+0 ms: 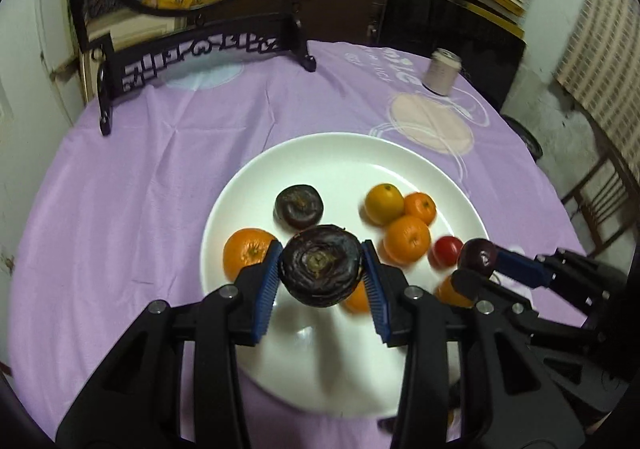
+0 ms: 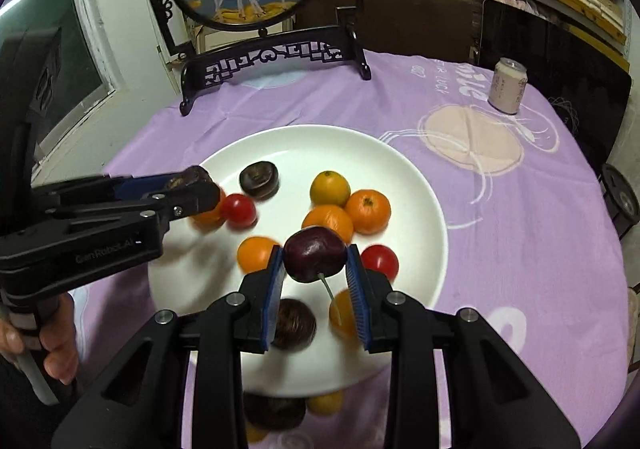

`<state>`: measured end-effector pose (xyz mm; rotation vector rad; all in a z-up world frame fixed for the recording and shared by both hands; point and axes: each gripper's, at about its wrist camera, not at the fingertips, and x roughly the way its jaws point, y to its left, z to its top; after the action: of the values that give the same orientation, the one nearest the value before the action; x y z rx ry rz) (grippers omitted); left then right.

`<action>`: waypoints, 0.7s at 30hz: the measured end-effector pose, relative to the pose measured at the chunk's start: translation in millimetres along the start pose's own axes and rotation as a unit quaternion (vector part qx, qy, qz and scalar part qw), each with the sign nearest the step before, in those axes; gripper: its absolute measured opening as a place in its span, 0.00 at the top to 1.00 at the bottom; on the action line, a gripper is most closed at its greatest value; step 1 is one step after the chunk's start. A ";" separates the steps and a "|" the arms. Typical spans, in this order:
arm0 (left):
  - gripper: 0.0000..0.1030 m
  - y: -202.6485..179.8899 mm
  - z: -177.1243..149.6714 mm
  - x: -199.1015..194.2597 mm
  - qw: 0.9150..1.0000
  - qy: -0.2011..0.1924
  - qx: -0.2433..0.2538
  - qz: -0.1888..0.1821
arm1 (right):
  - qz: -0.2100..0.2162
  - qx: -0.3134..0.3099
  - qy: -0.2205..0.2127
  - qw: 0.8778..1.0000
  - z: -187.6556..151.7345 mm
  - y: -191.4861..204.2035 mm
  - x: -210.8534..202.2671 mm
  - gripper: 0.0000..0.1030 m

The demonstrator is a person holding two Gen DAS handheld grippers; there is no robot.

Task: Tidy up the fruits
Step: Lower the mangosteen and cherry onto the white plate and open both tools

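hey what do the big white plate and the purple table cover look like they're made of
The plate looks like glazed ceramic or porcelain: smooth, glossy white, with soft reflections, though melamine is possible. The table cover looks like thin woven or synthetic fabric: matte, with fold creases and printed designs.

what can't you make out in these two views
- Left wrist view: orange fruit mostly hidden behind the left hand-held gripper and its dark purple fruit.
- Right wrist view: fruits below the plate rim, e.g. a dark one, are blurred and cut off by the right hand-held gripper.
- Can lettering is too small.
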<state>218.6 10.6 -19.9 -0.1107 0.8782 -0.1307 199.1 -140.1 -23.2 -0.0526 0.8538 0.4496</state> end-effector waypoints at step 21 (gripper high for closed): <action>0.41 11.8 -48.7 -50.4 0.999 -0.050 -0.005 0.003 | 0.009 0.024 -0.044 0.999 -38.6 -11.1 -40.3 0.47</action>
<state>150.0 28.1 -14.3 -0.1237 0.7801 -0.1142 153.0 -173.3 -20.5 0.0196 0.7786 0.4446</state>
